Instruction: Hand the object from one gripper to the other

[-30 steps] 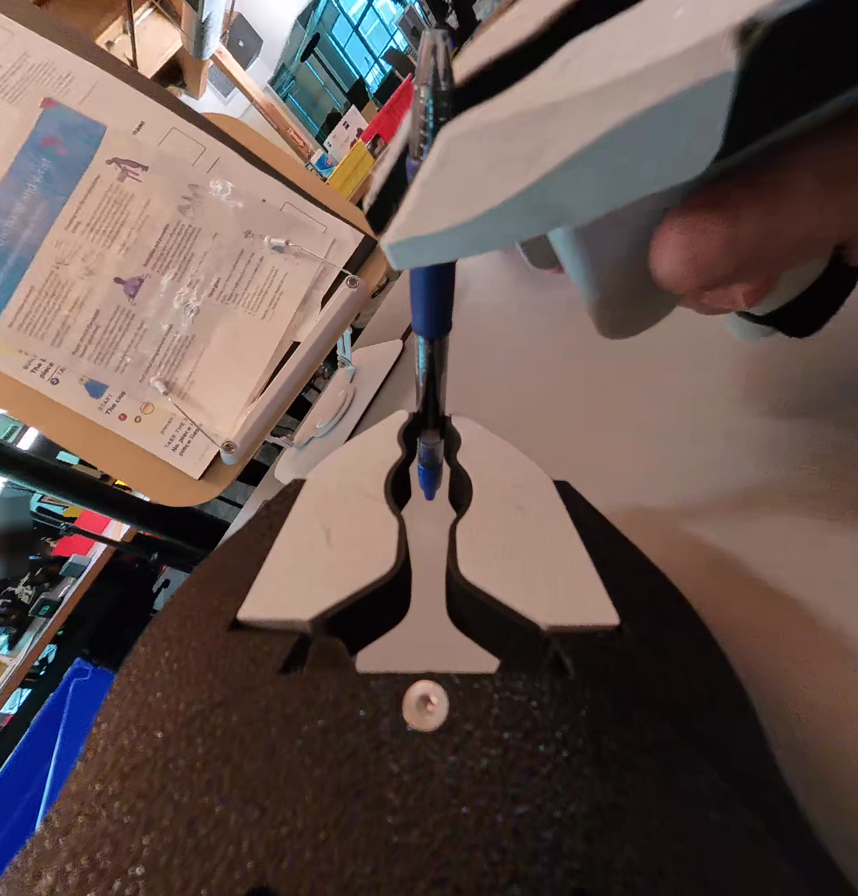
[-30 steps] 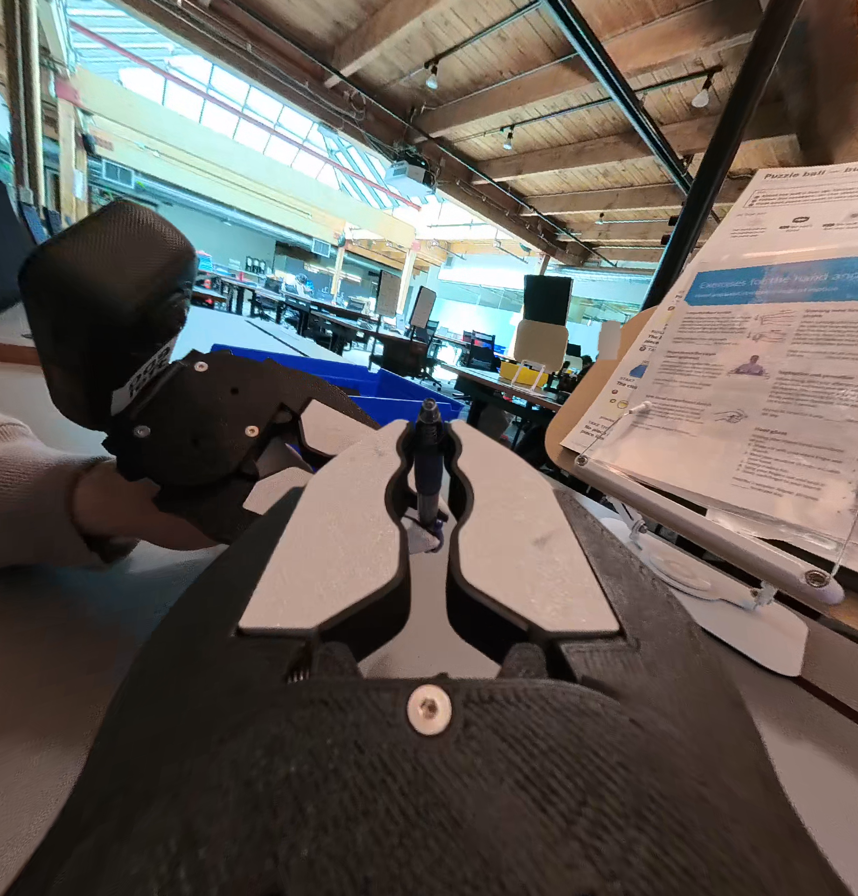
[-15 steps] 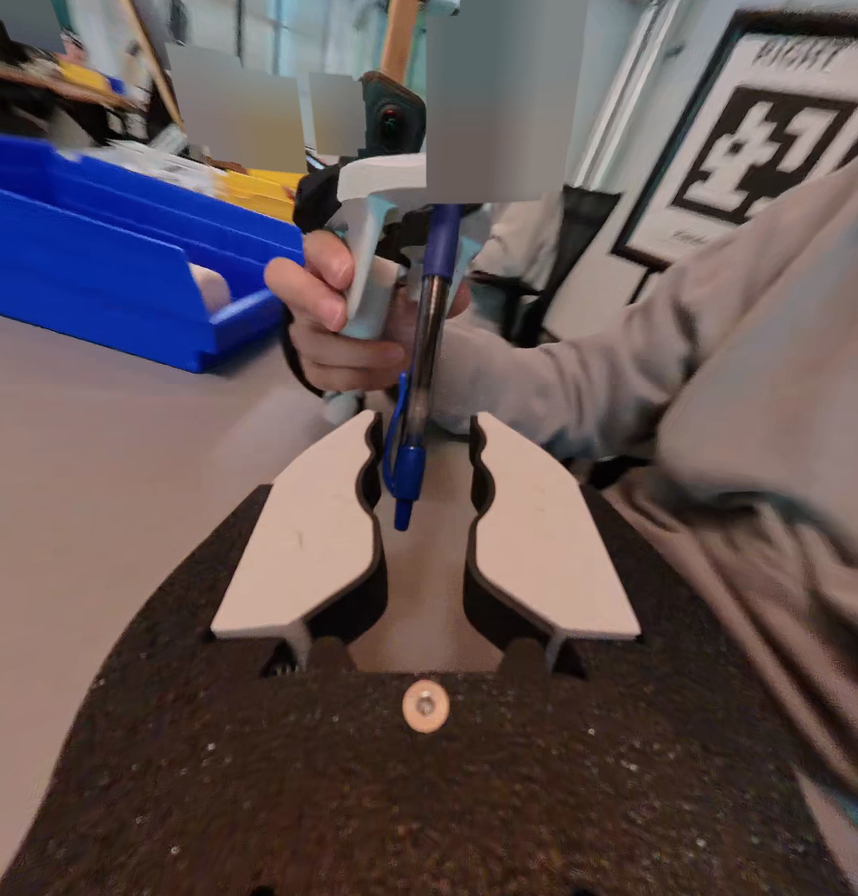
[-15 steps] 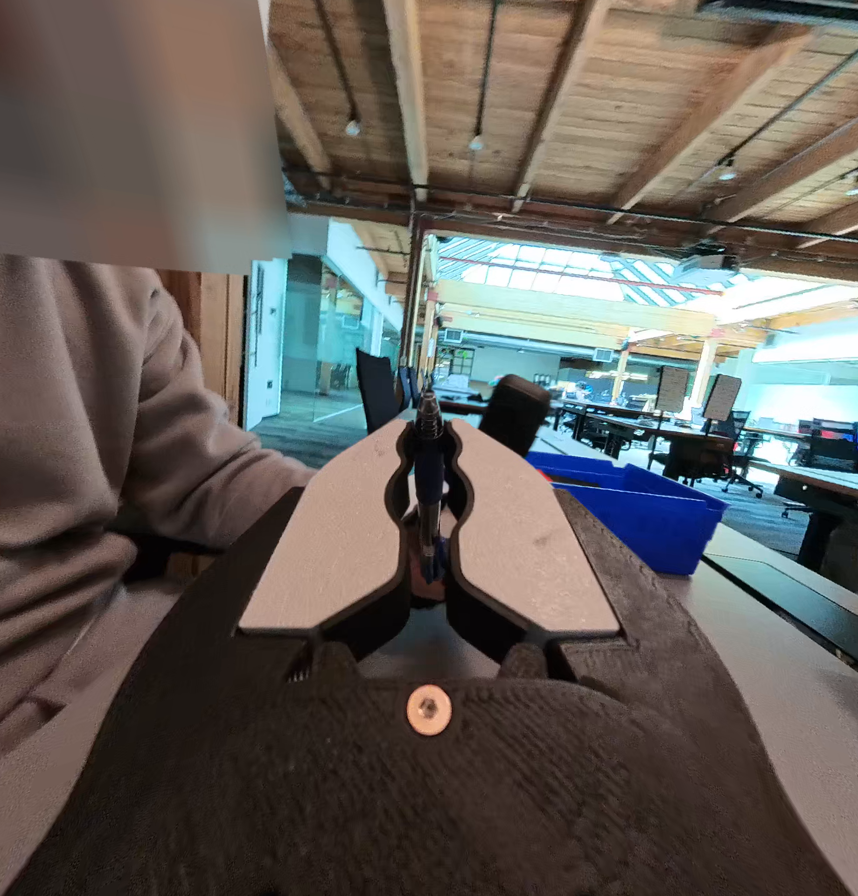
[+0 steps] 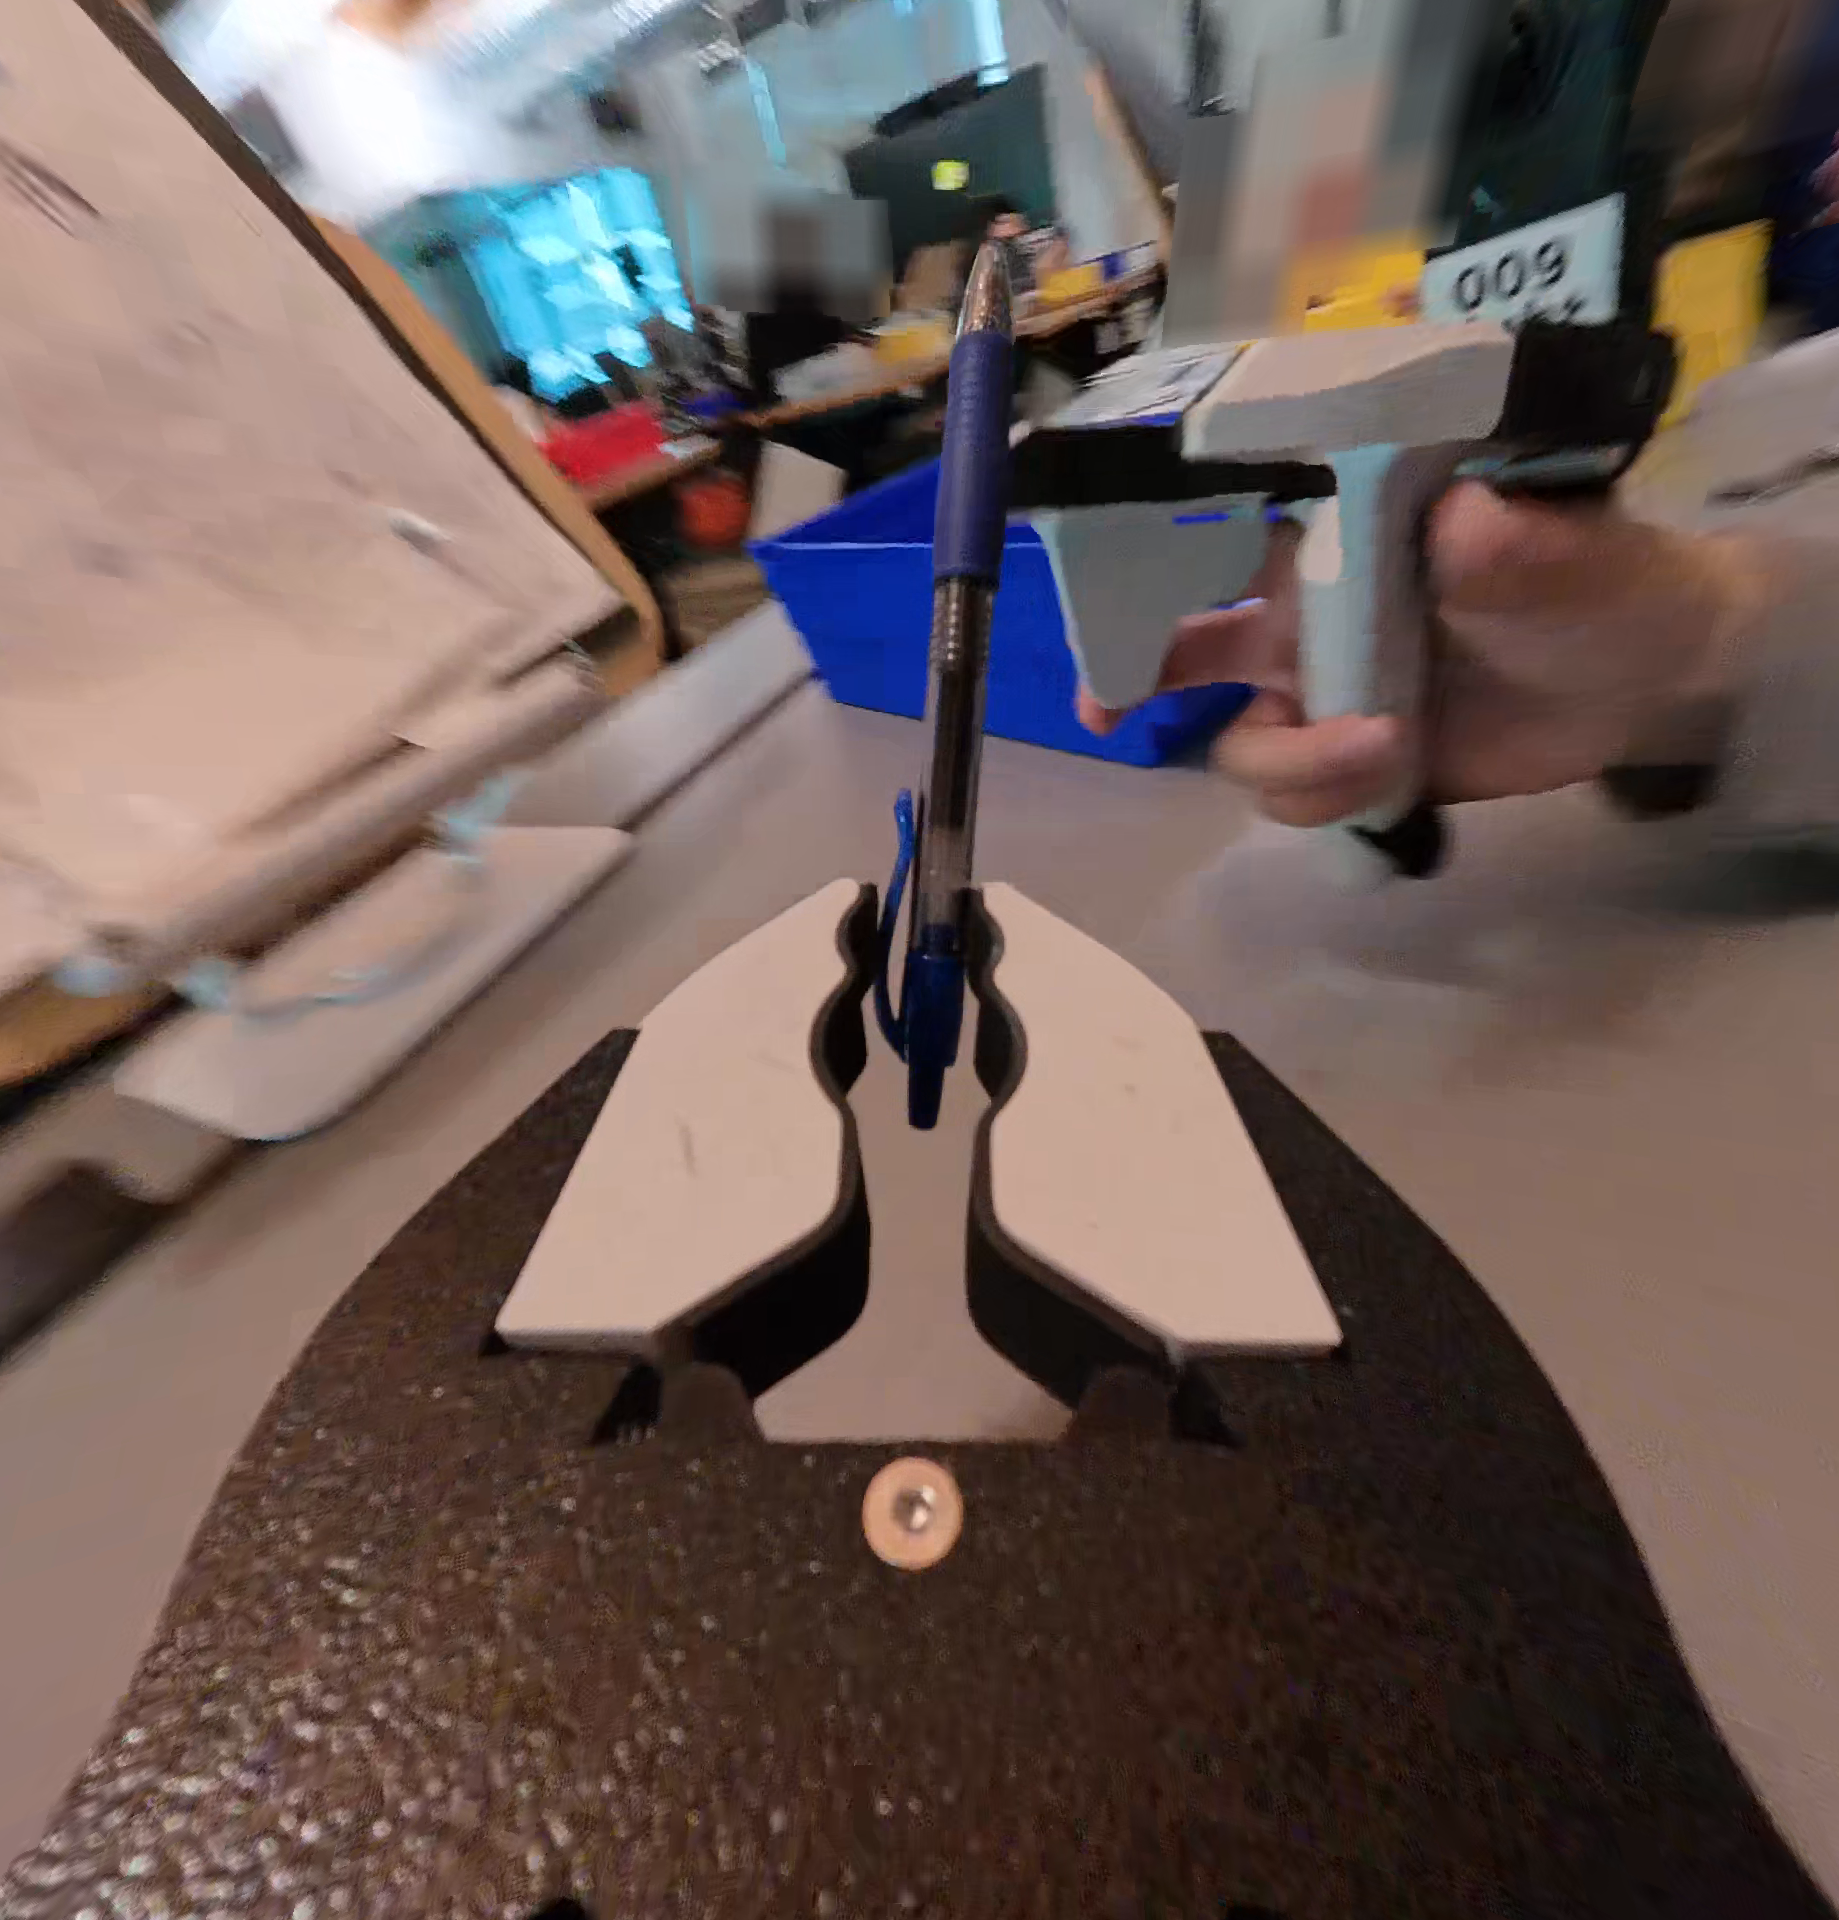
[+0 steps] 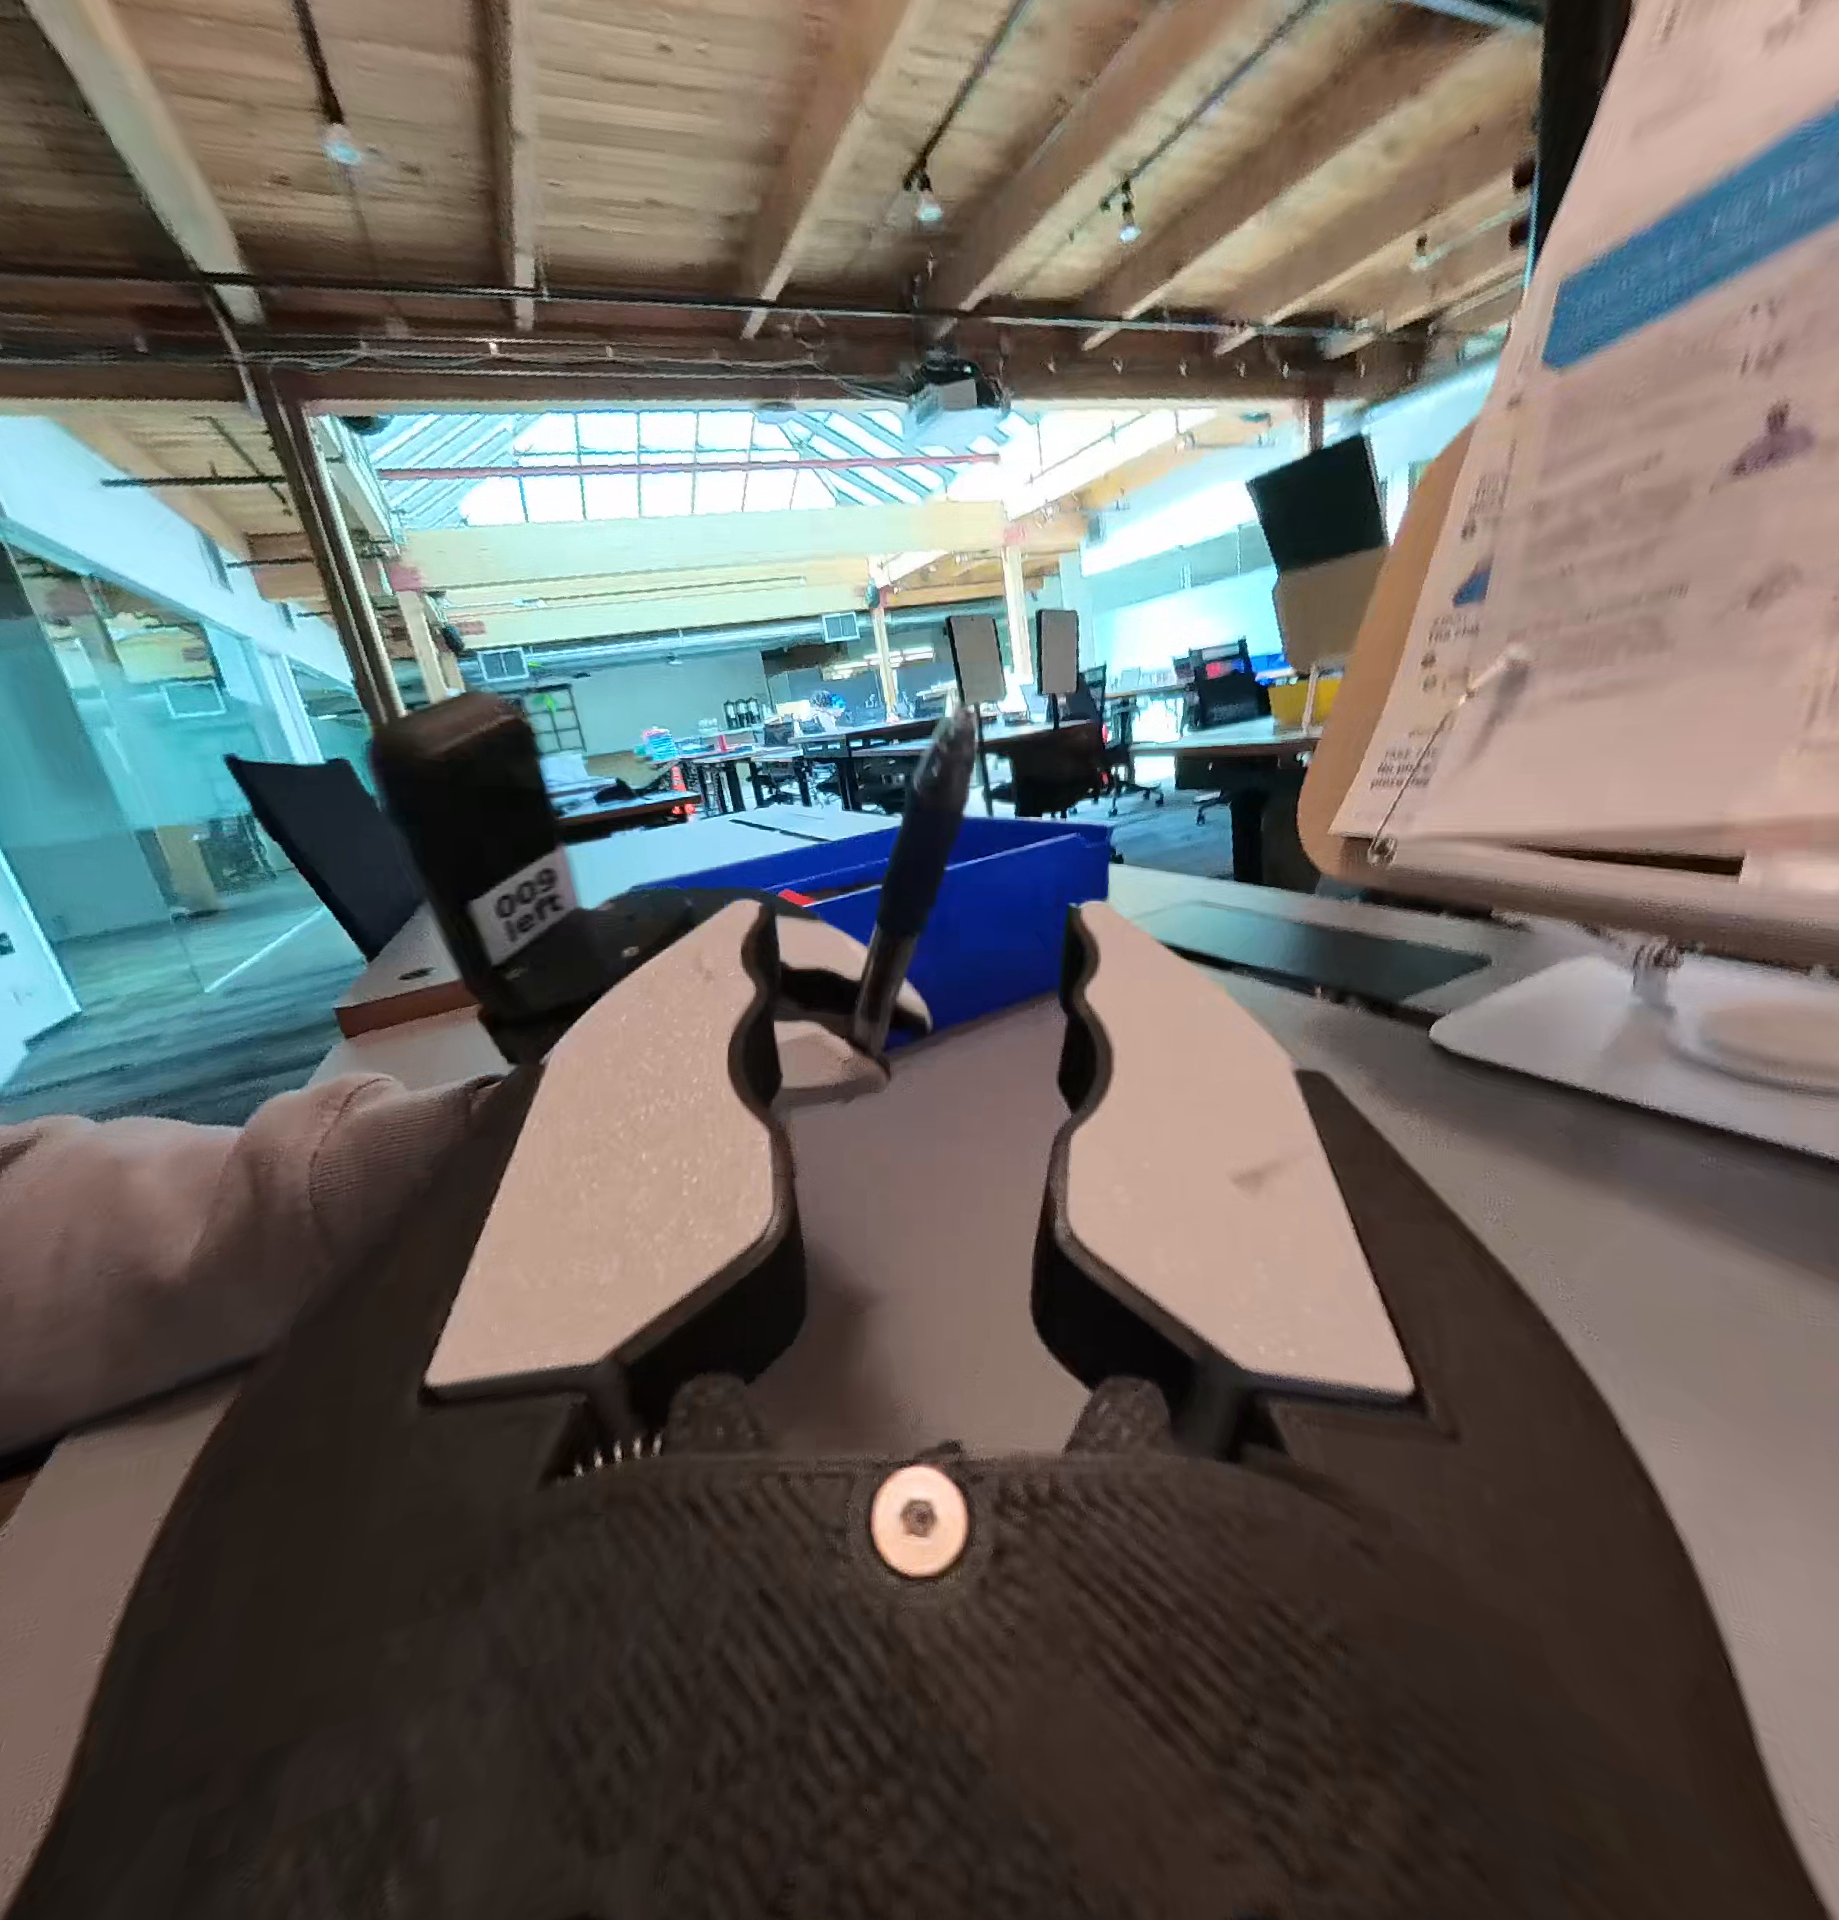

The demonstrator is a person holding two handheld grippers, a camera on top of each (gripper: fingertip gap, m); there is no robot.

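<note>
A blue pen (image 5: 956, 644) with a clear barrel stands nearly upright. My left gripper (image 5: 920, 904) is shut on its clip end. The tip points up and away. My right gripper (image 5: 1102, 468) shows at the right in the left wrist view, held by a hand, its fingers beside the pen's blue grip and apart from it. In the right wrist view my right gripper (image 6: 915, 925) is open and empty. Beyond it the left gripper (image 6: 842, 1039) holds the pen (image 6: 915, 862) tilted to the right.
A blue bin (image 5: 863, 603) stands on the grey table (image 5: 1517, 1143) behind the pen; it also shows in the right wrist view (image 6: 998, 914). A document stand with printed sheets (image 5: 219, 520) is at the left; in the right wrist view it (image 6: 1673, 520) is at the right. Spacing between my two grippers at the tips: around 7 cm.
My right gripper has opened, let go of the pen and drawn back. My left gripper has closed on the pen's clip end and now holds it alone.
</note>
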